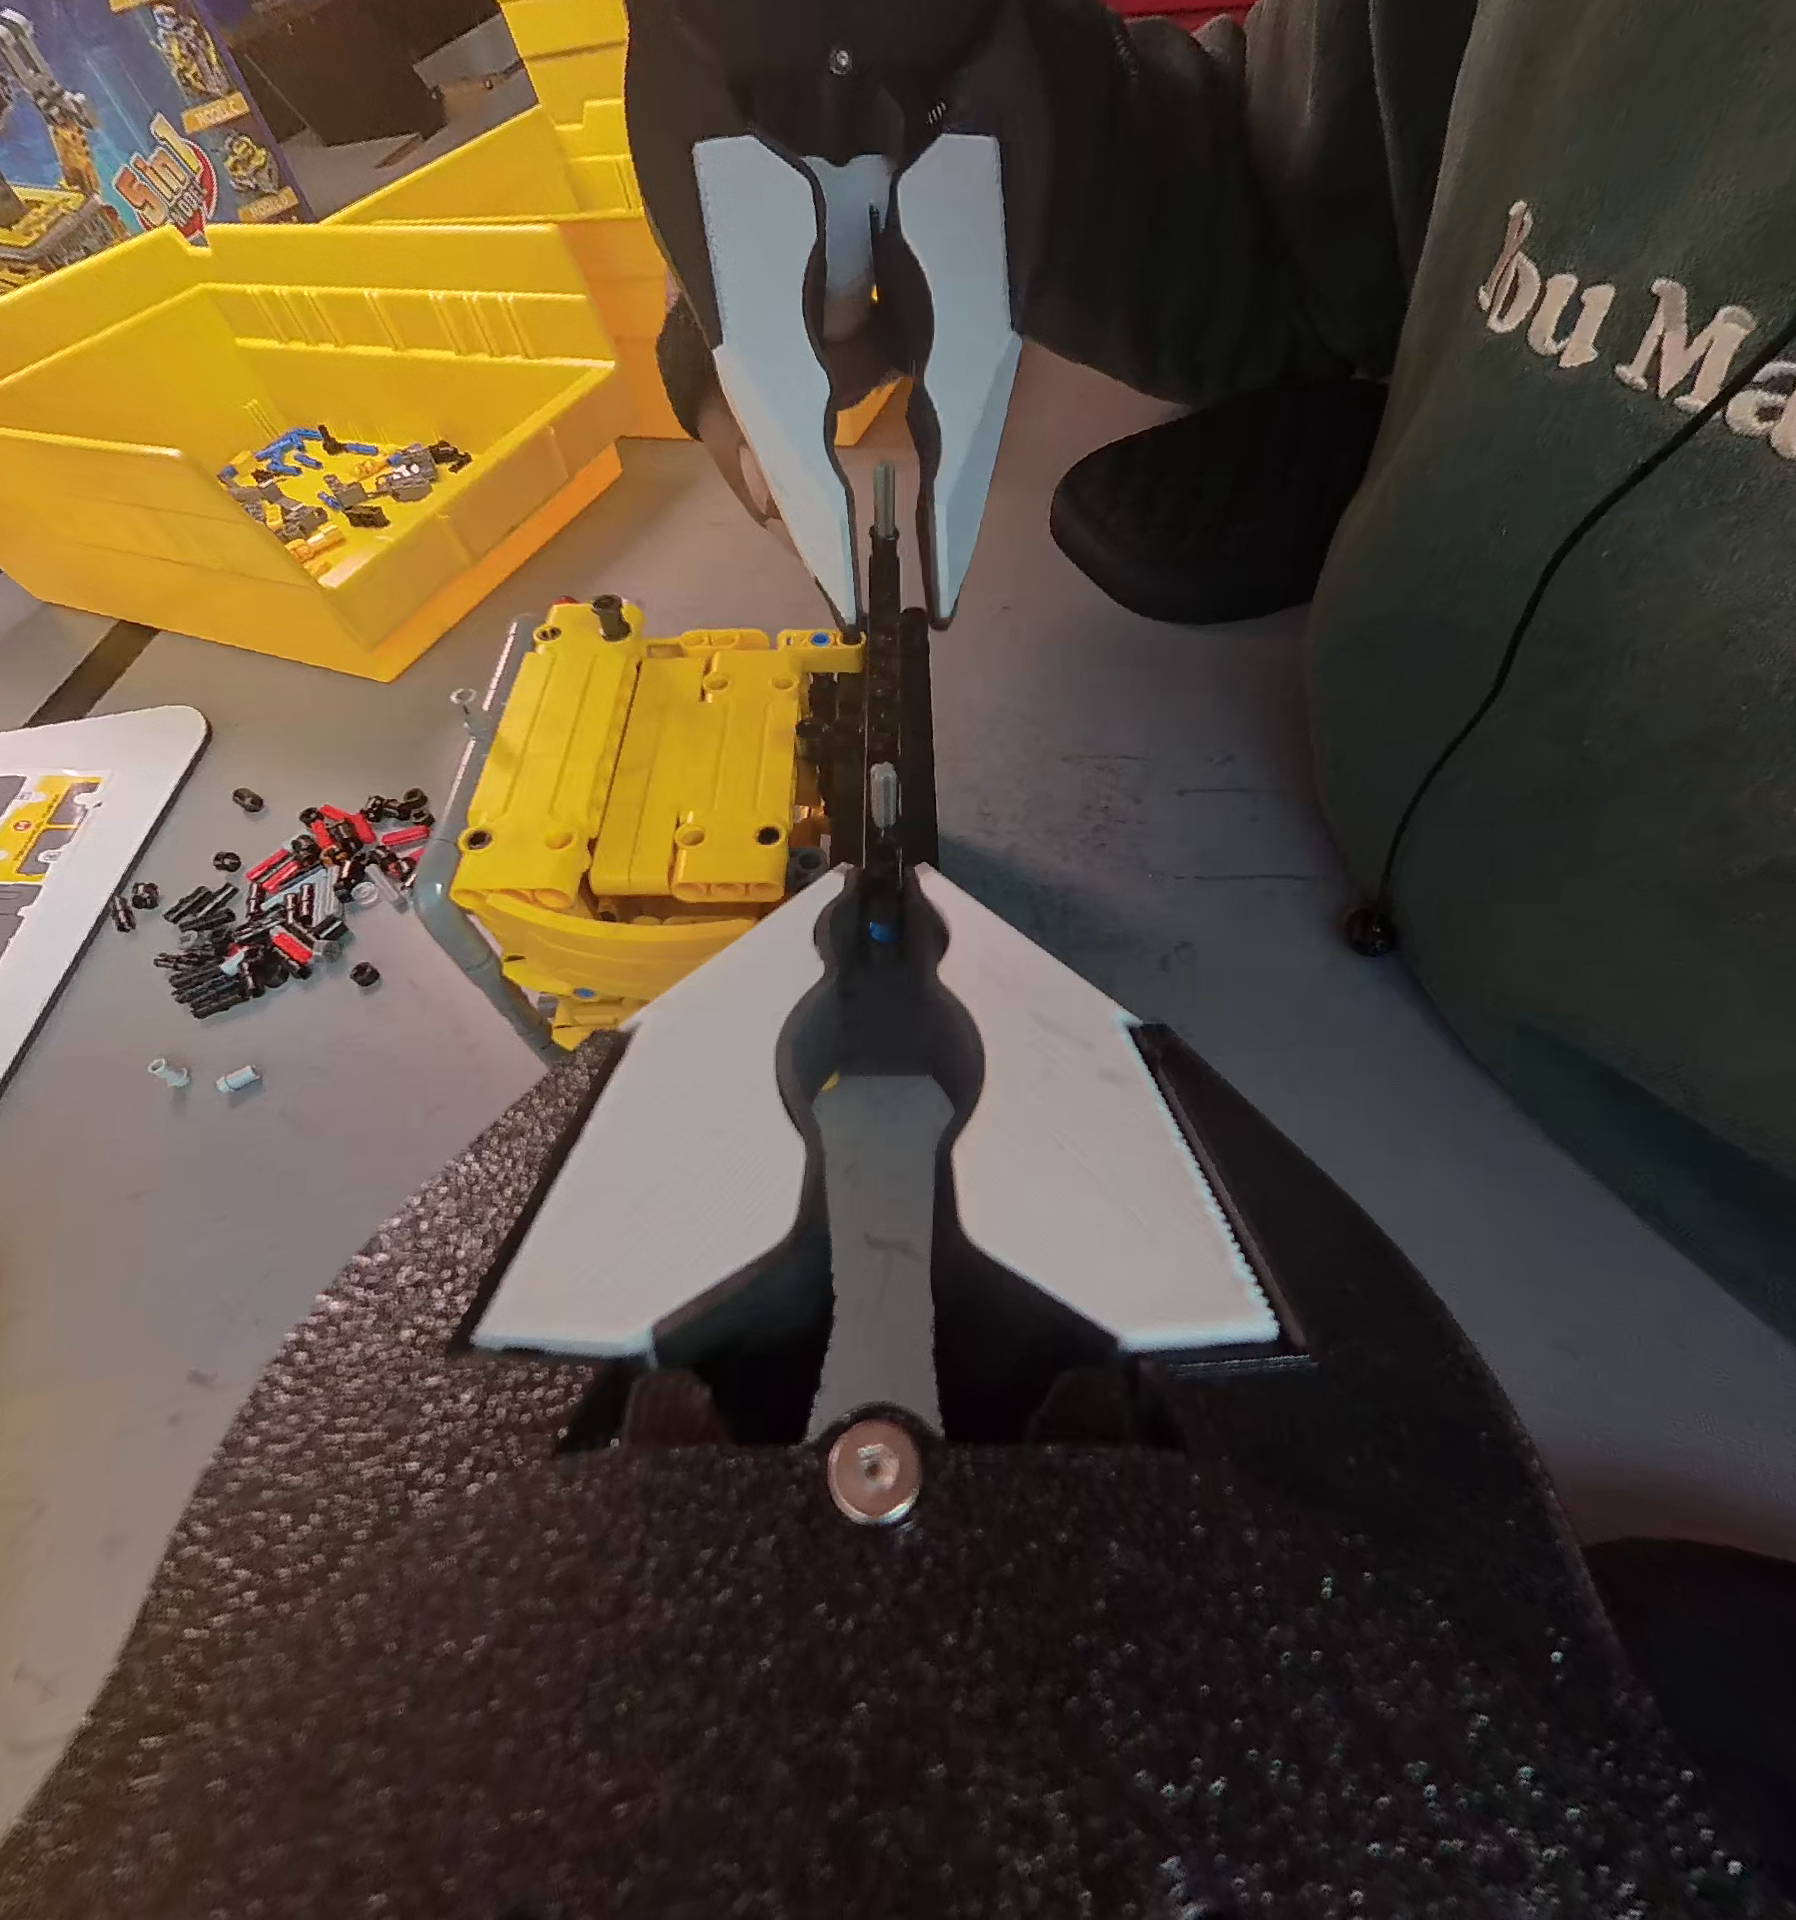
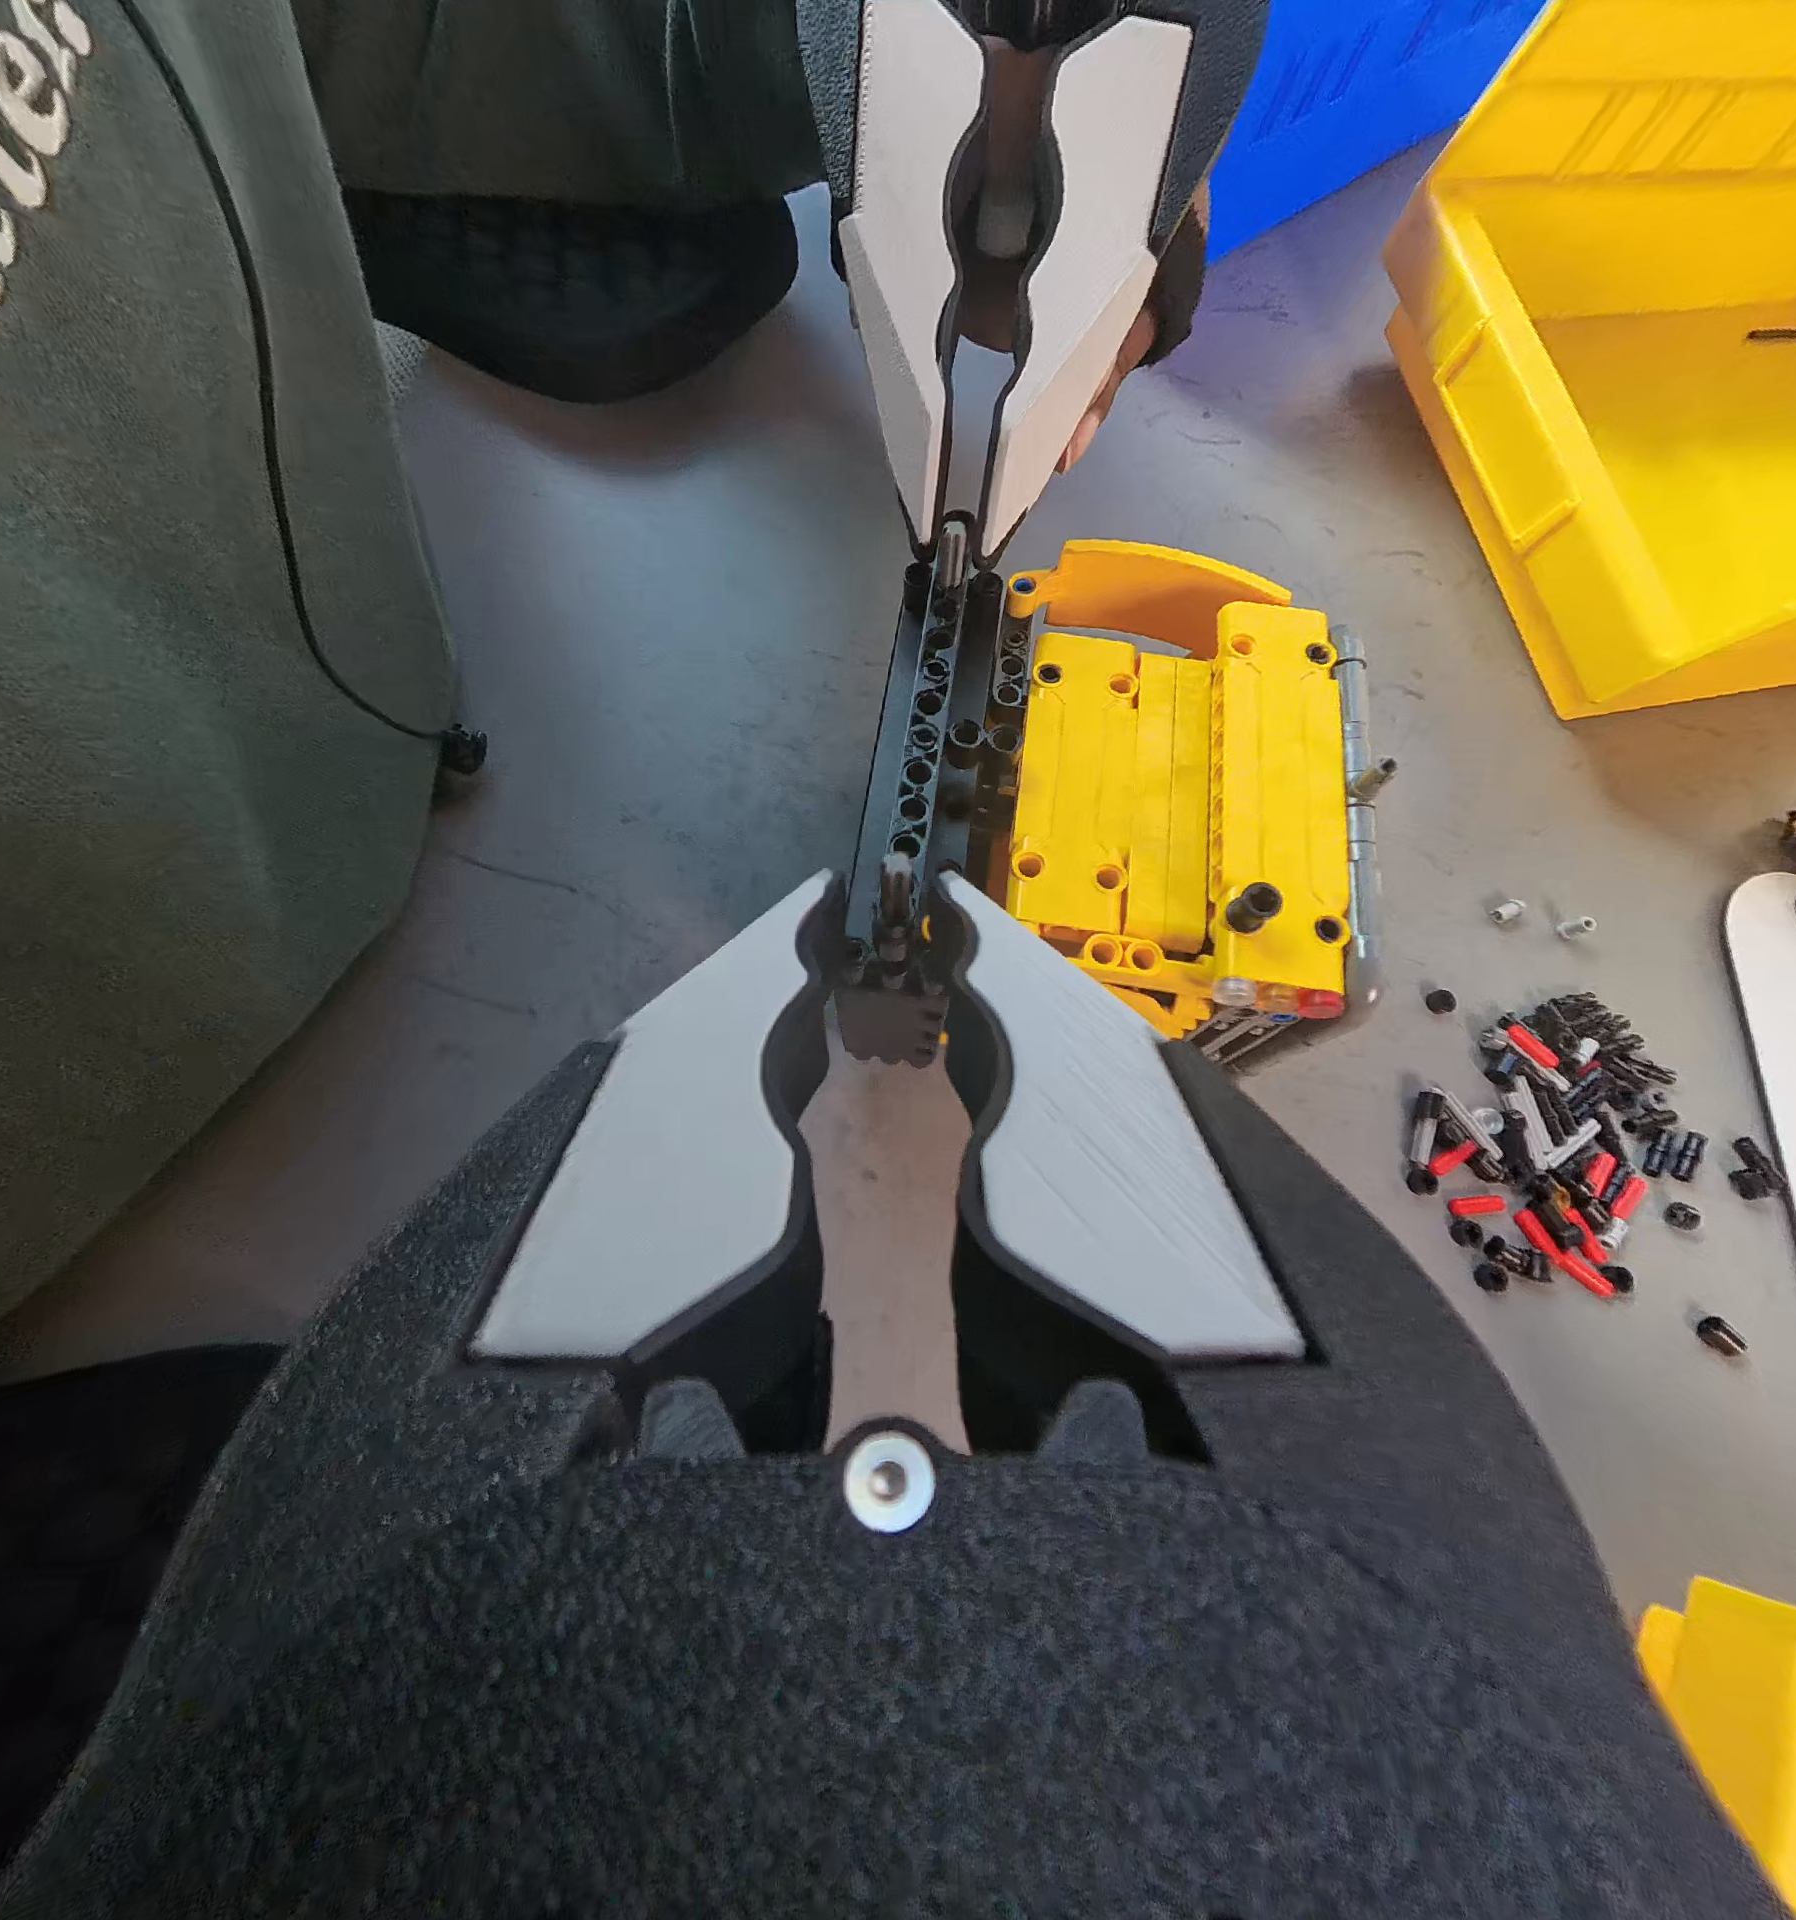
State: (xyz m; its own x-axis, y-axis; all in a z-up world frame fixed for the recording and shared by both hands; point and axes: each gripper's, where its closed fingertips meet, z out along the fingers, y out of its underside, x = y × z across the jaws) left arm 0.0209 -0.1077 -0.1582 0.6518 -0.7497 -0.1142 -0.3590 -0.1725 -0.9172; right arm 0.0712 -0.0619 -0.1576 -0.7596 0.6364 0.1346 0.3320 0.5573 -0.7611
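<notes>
A long black holed beam stands along the side of a yellow brick model on the grey table. My left gripper is shut on the near end of the beam. My right gripper faces it from the far side and is shut on the other end, by a grey axle. In the right wrist view my right gripper clamps the beam next to a grey pin. The left gripper holds the far end, and the yellow model lies to the right.
A yellow bin holding small parts stands at the back left, by a printed box. A pile of black and red pins and a printed sheet lie left. A person's green sweatshirt fills the right. A blue bin stands behind. About 8 cm separates my left fingertips from my right.
</notes>
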